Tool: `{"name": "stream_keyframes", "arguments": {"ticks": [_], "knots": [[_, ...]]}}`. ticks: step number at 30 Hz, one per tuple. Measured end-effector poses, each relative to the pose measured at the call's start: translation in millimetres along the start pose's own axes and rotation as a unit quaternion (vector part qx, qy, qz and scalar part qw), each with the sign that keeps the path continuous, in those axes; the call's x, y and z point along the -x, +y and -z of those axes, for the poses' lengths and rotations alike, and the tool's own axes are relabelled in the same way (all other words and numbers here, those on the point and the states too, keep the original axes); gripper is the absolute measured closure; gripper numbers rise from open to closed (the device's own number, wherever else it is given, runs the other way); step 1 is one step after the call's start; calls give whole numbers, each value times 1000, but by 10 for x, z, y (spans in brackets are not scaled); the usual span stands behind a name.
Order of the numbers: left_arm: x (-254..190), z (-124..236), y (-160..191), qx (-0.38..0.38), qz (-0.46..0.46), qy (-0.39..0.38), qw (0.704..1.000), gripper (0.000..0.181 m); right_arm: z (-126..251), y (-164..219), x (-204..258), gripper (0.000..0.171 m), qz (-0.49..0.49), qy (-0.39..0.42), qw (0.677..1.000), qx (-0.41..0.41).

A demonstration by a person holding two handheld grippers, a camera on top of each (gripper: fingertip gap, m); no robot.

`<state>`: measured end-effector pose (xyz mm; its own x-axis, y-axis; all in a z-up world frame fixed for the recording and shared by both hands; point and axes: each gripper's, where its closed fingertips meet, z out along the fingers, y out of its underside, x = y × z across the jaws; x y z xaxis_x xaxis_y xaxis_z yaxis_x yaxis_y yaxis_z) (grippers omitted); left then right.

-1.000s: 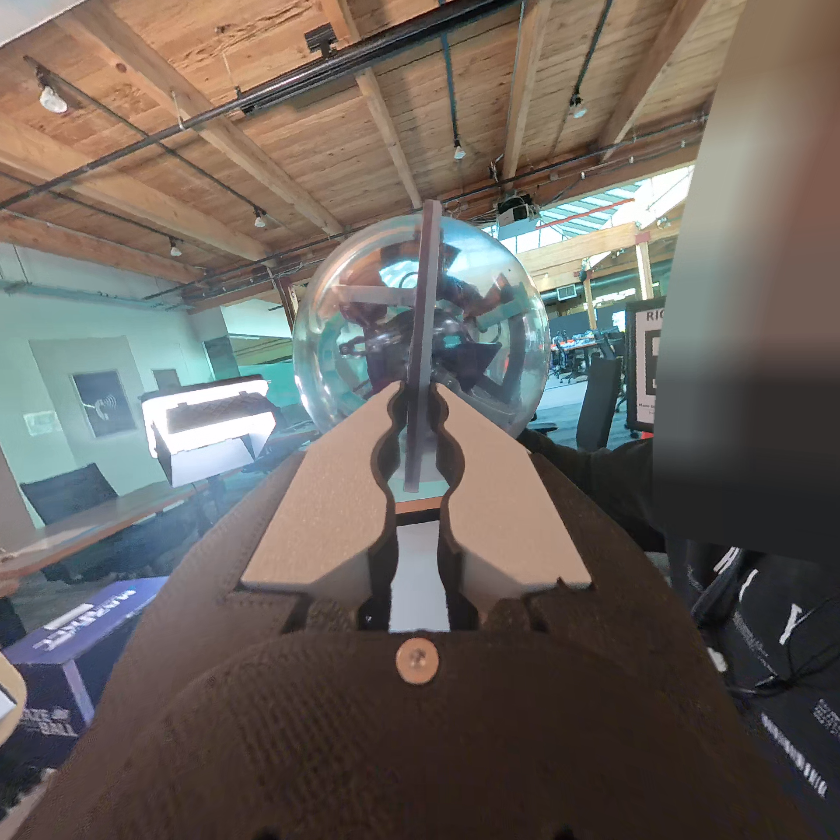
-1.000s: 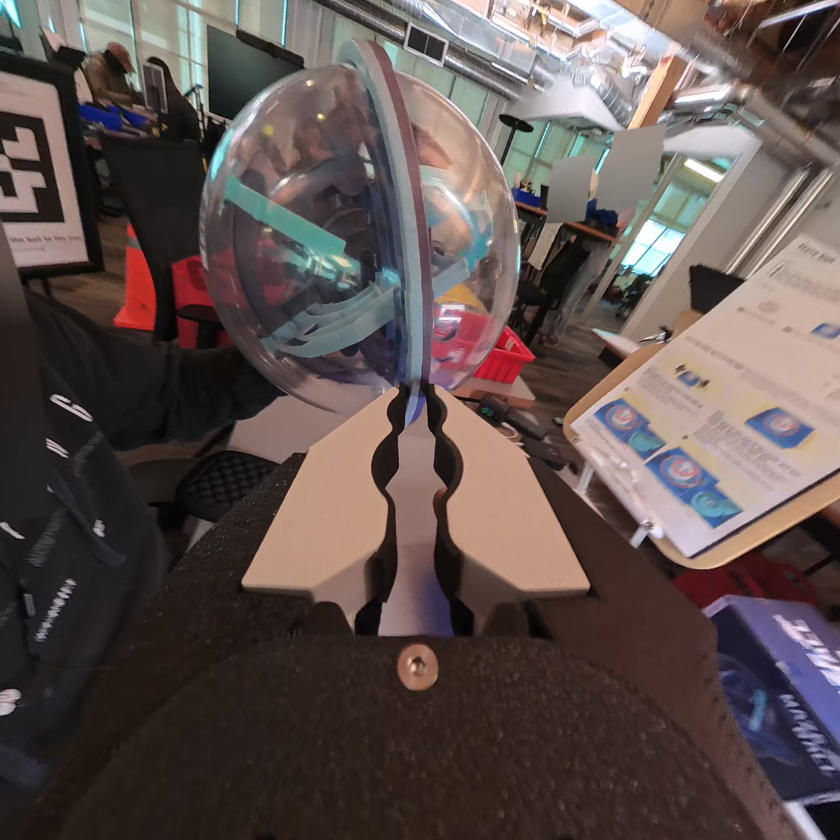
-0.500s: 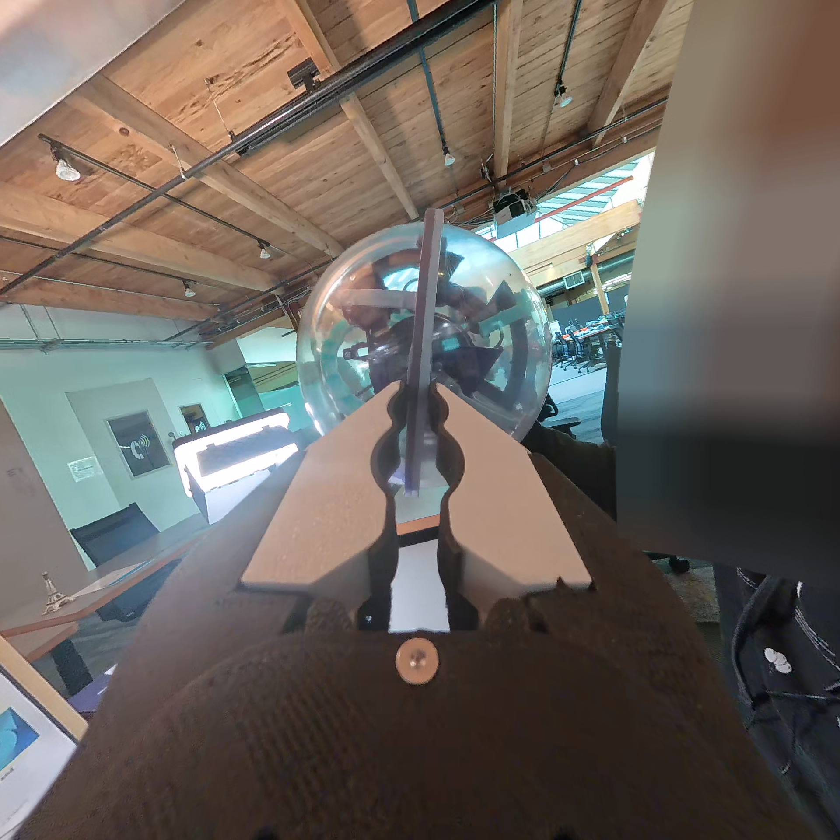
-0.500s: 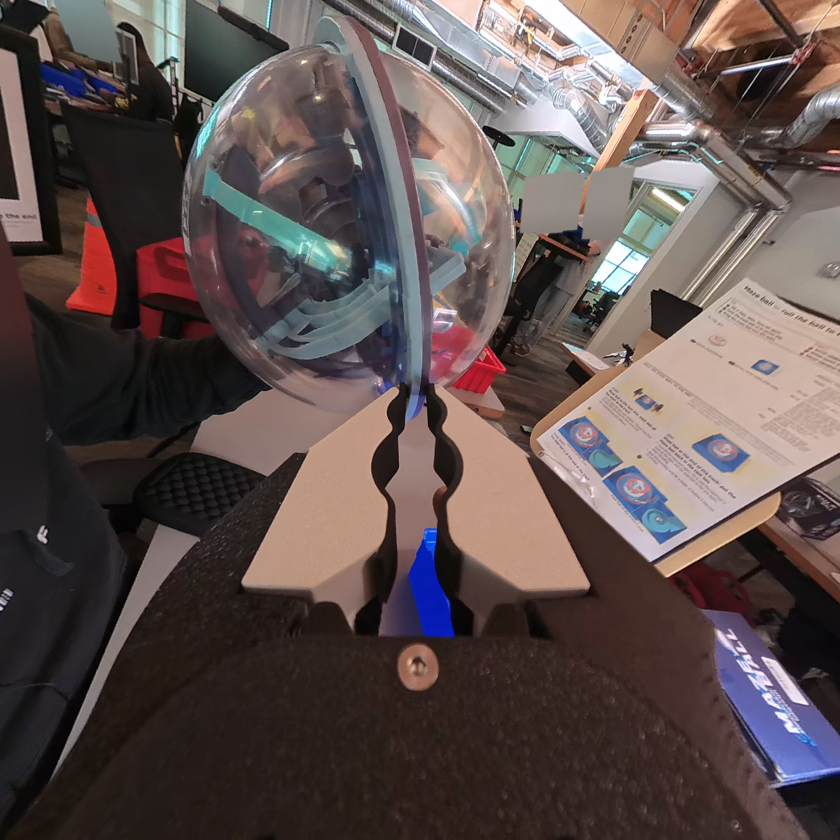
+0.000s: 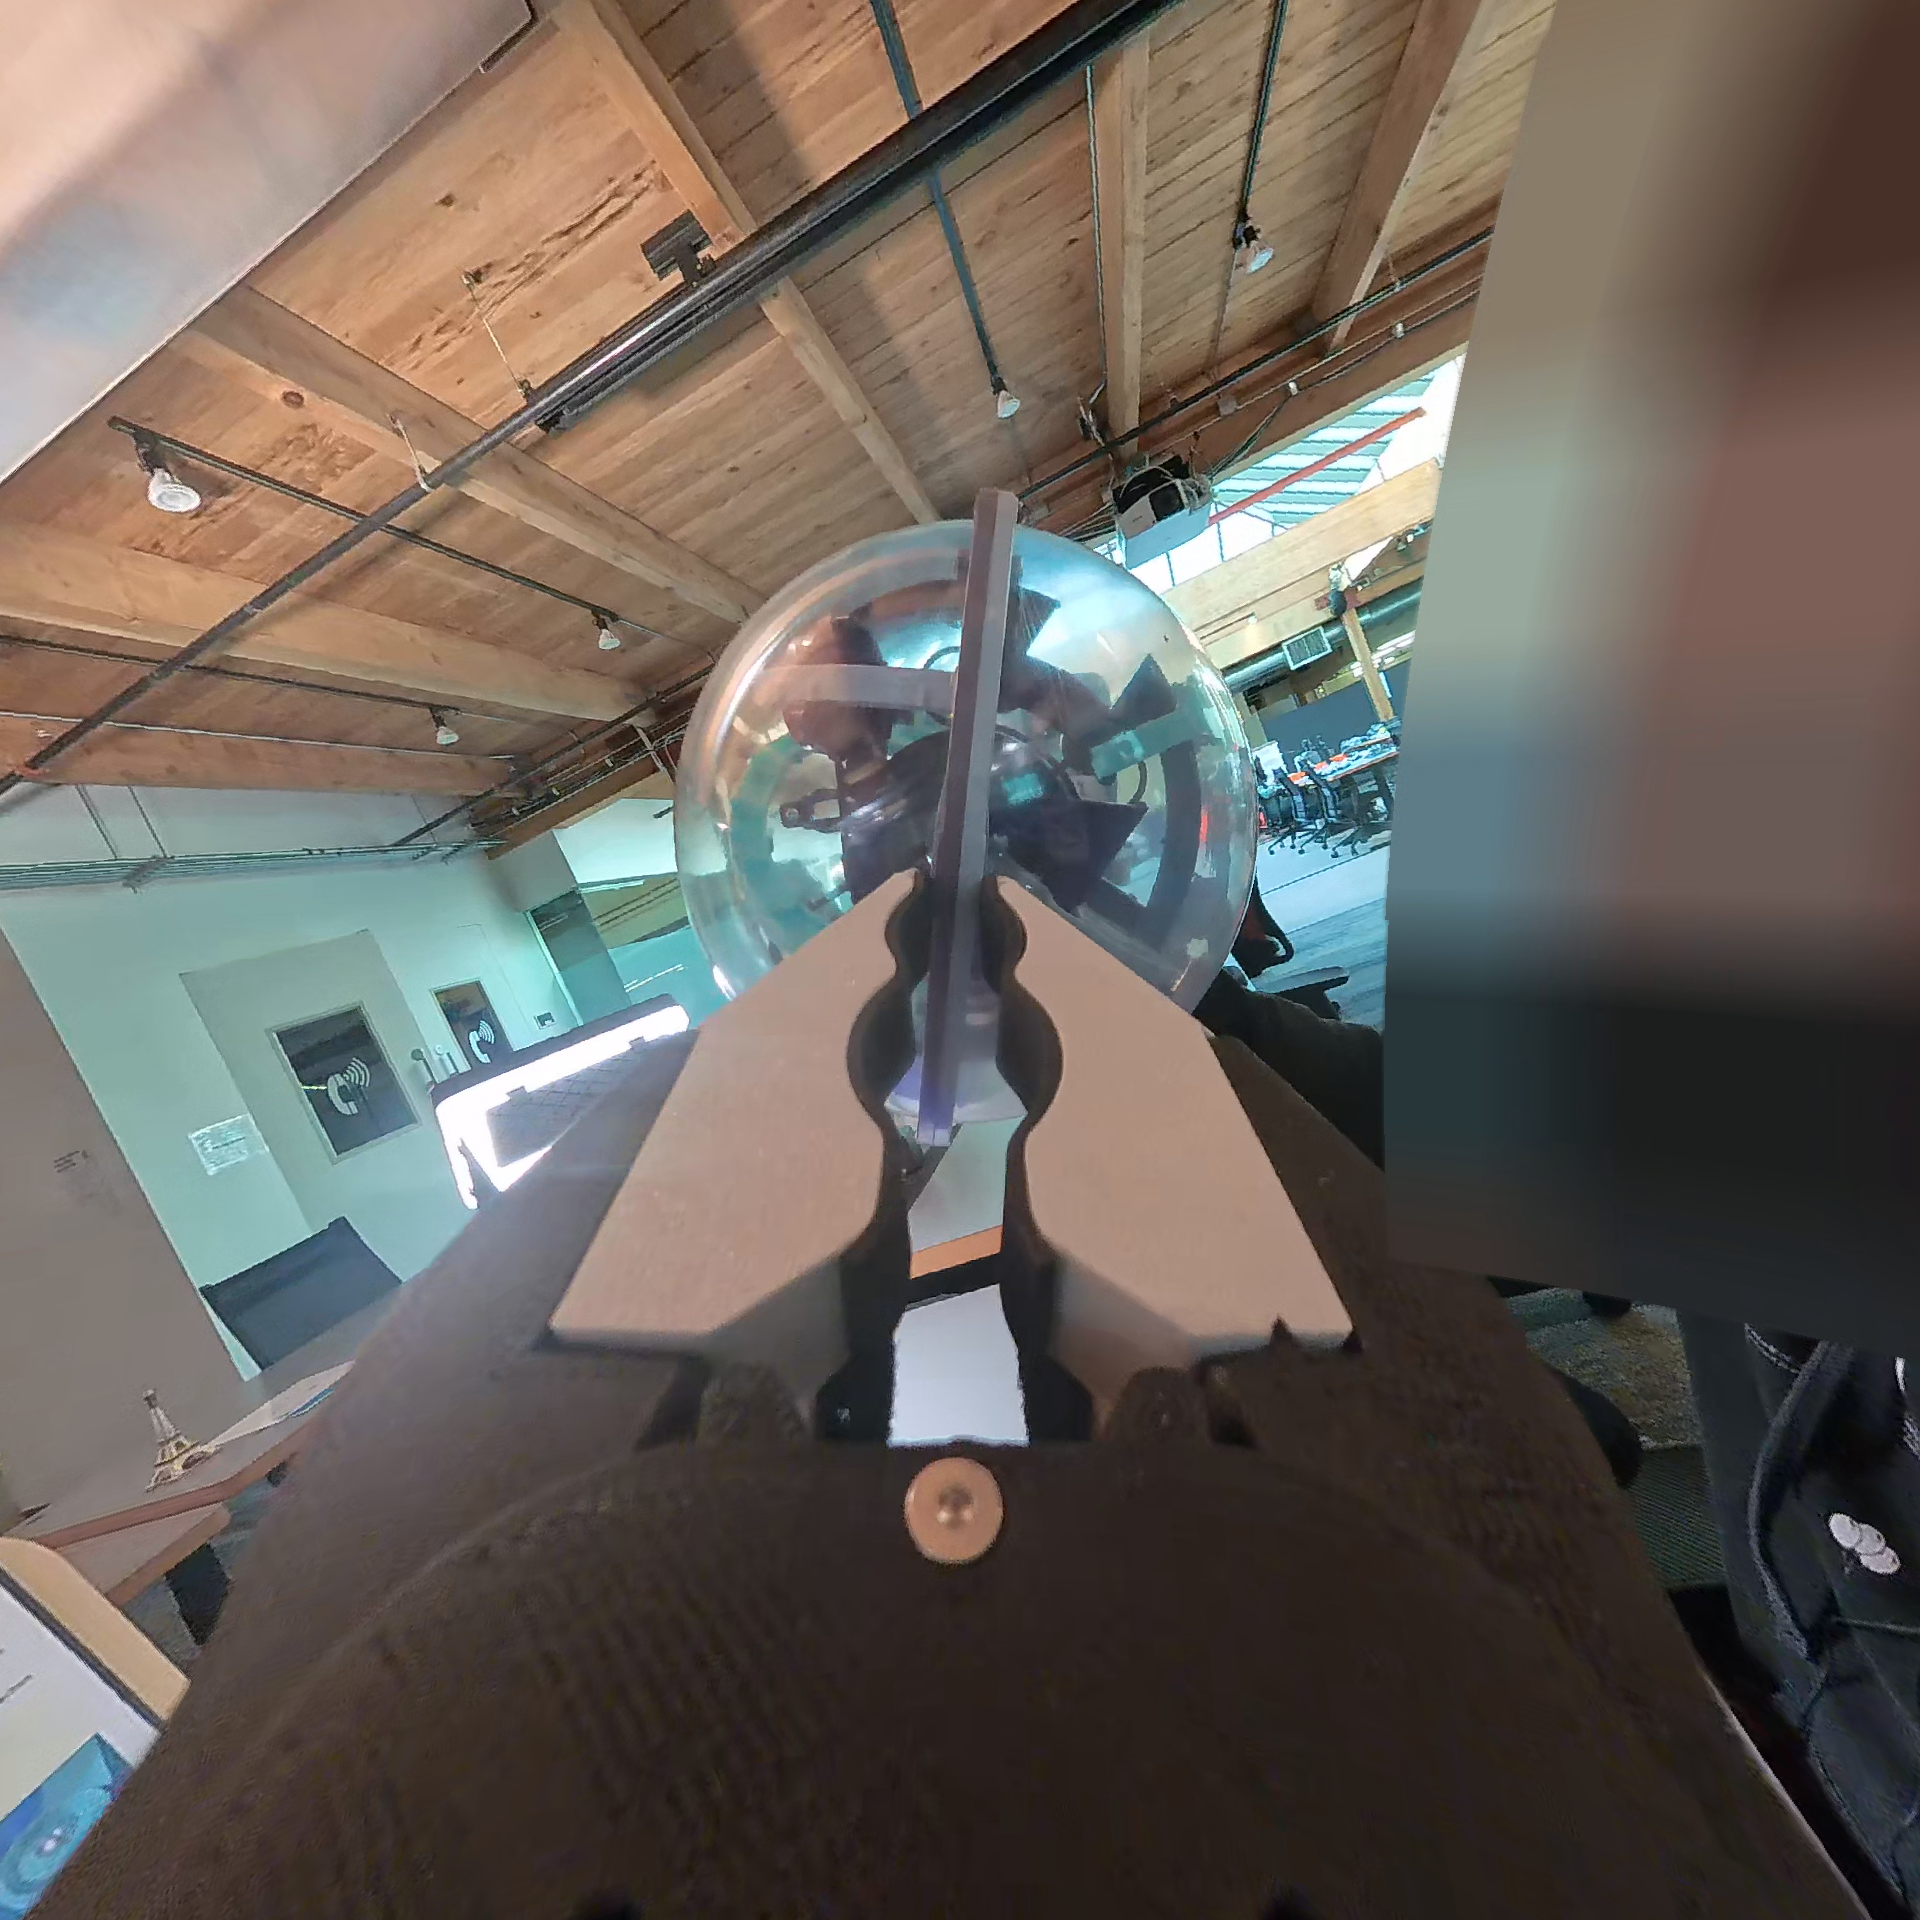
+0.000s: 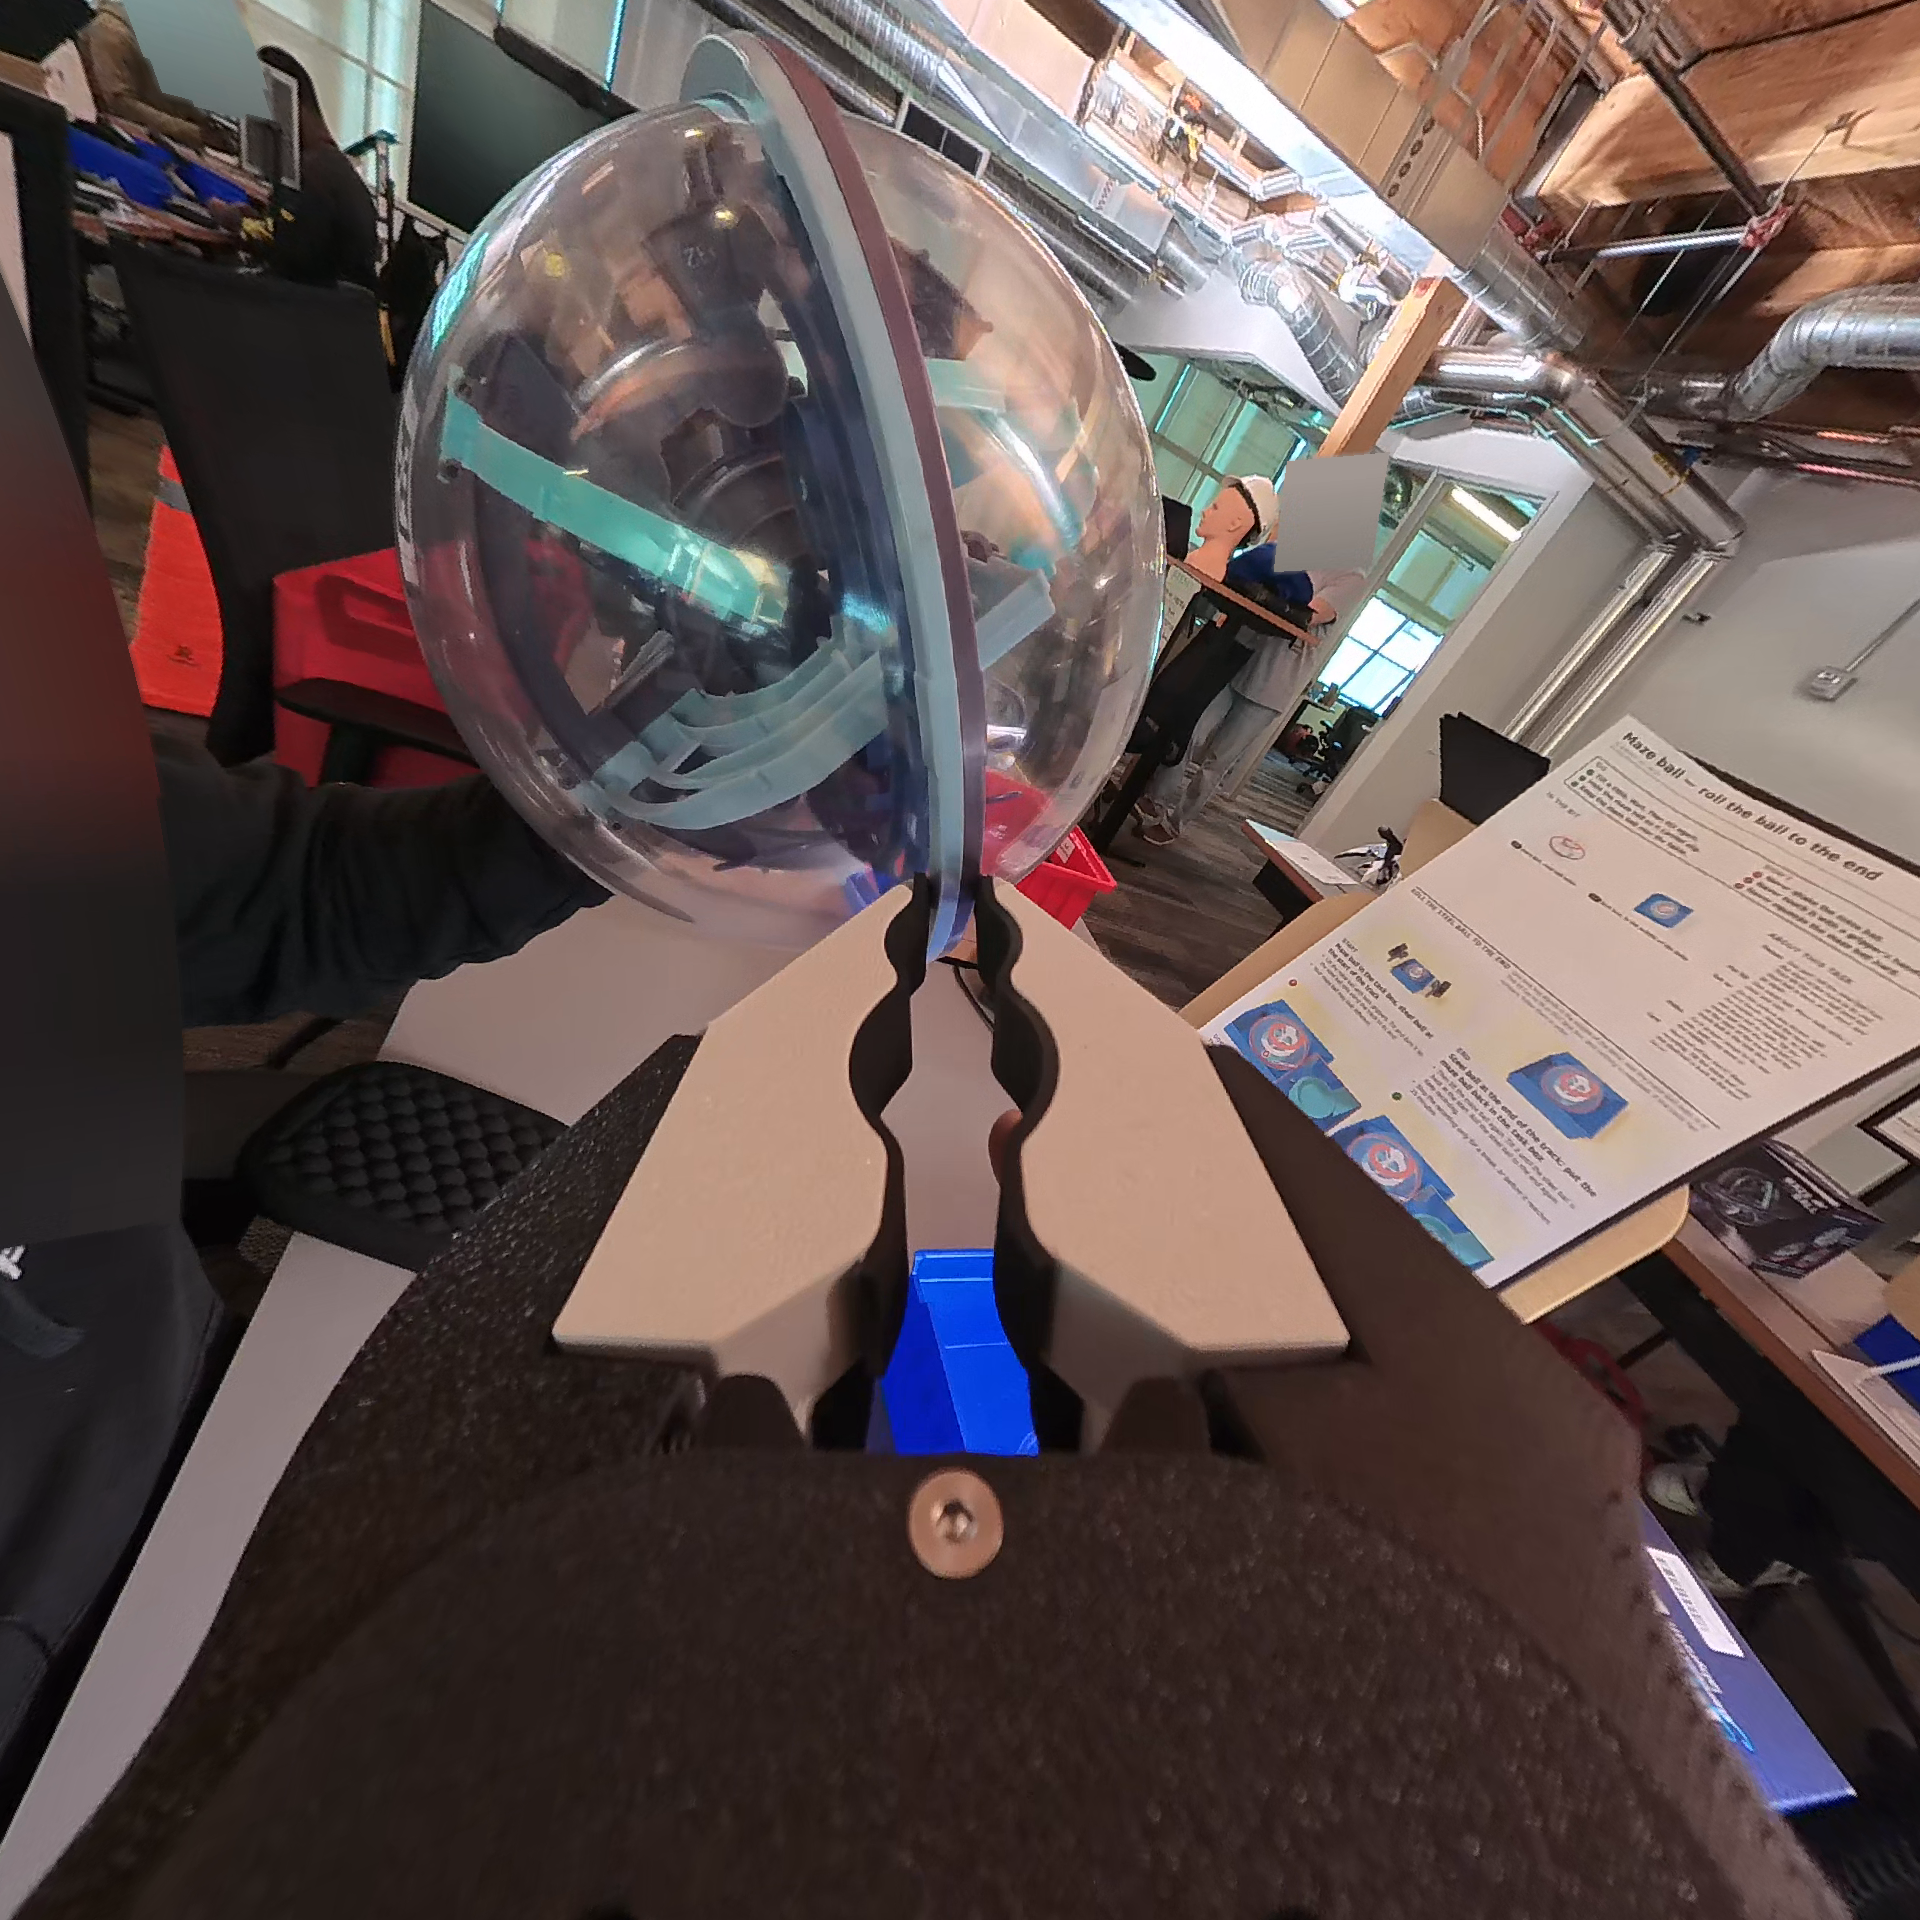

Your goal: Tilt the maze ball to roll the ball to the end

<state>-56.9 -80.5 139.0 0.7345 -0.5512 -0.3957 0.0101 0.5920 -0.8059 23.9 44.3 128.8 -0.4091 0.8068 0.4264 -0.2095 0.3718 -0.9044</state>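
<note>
The clear maze ball (image 5: 961,769) is held up in the air by its flat rim (image 6: 914,582). Both the left gripper (image 5: 958,899) and the right gripper (image 6: 948,891) are clamped on that rim, 1 at each side.

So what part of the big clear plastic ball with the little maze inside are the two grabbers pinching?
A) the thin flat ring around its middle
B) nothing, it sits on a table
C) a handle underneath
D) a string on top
A: both the left gripper and the right gripper are shut on the thin flat rim circling the clear plastic maze ball, which is held up in the air.
</note>
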Motion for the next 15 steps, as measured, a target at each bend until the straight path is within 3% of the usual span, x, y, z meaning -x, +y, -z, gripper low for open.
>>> {"name": "stream_keyframes", "arguments": {"ticks": [15], "knots": [[68, 51, 60, -13, 16, -6, 1000, 173, -29, -29, -41, 165, -1, 4, 1000, 3]]}}
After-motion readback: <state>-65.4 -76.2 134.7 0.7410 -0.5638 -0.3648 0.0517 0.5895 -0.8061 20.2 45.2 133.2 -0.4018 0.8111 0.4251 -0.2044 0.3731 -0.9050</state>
